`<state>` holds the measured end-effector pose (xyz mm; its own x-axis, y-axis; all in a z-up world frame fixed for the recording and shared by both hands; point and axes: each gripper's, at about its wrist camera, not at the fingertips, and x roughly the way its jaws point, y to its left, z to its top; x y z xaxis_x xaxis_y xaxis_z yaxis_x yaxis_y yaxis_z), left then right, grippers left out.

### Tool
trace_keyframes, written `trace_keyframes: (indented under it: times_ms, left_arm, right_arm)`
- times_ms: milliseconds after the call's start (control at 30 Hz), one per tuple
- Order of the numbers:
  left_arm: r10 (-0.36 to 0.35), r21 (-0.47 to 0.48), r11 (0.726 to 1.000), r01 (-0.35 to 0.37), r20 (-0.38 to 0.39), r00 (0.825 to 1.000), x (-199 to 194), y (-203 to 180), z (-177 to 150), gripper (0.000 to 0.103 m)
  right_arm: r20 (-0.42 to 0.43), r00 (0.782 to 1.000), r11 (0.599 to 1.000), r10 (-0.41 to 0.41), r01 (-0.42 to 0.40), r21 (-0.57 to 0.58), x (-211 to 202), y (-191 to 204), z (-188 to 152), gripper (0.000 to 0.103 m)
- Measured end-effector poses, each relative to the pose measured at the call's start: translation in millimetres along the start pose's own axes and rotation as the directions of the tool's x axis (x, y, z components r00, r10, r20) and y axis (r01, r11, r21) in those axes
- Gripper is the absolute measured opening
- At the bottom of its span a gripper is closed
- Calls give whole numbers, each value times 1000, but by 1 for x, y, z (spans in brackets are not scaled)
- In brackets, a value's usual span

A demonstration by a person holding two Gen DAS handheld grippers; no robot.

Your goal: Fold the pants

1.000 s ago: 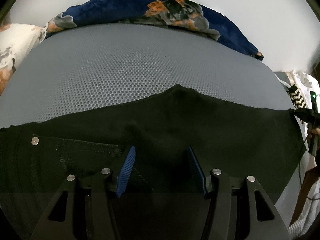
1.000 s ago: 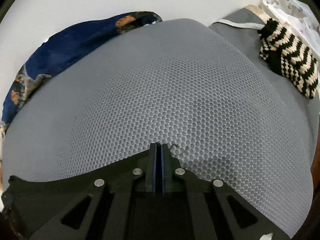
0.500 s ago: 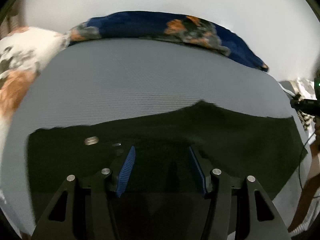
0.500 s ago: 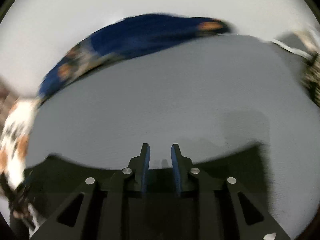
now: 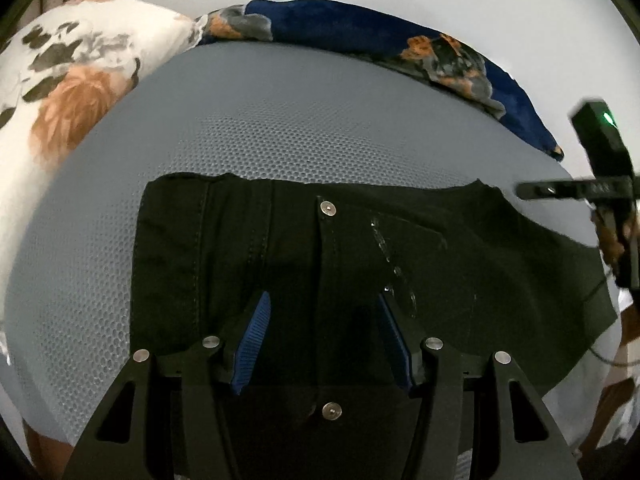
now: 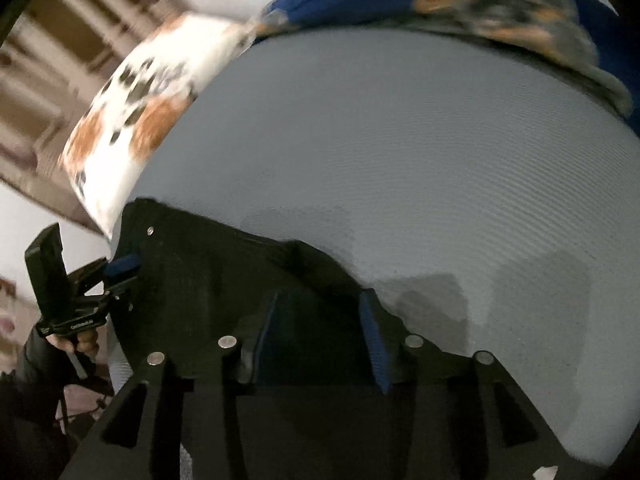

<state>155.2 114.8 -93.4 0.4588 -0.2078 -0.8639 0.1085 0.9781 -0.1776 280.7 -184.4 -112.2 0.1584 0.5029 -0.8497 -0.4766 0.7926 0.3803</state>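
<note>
The black pants [image 5: 360, 256] lie flat on the grey mesh mattress [image 5: 280, 136], waistband to the left with a silver button [image 5: 328, 209] showing. My left gripper [image 5: 324, 312] is open and empty, hovering over the waist part. In the right wrist view the pants [image 6: 224, 280] fill the lower left. My right gripper [image 6: 320, 308] is open and empty above their edge. The left gripper shows there too [image 6: 120, 268], at the pants' far corner. The right gripper's body shows at the right edge of the left wrist view [image 5: 600, 168].
A white floral pillow [image 5: 68, 80] lies at the left end of the mattress. A dark blue floral blanket [image 5: 400, 40] runs along the far edge against a white wall. Wooden furniture [image 6: 60, 60] stands beyond the pillow.
My right gripper has opened and let go of the pants' edge, then swung left. My left gripper has shifted left along the pants toward the waistband and stayed open.
</note>
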Motion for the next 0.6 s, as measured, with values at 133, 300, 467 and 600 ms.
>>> trace_keyframes:
  times_ms: [133,300,467,600]
  left_arm:
    - [-34,4,999,34,8,999,-1,6,-2,56]
    - [-92,-19,996,92,14,996,-3,14,-4,56]
    - [-118,-18,993,118,22,993,-3,15,-6,55]
    - [-112,-5,994,112,20,993,-3,13,-8,55]
  right_arm:
    - [-81,996,999,33,-35,-30,29,11,15,40]
    - [-40,999,998,24,-26,-61,28,21,19,11]
    - [-7,999,998,-48,48,-33,41,15,17,8]
    - [20,999,999,-51,50,14,44,16,17,15]
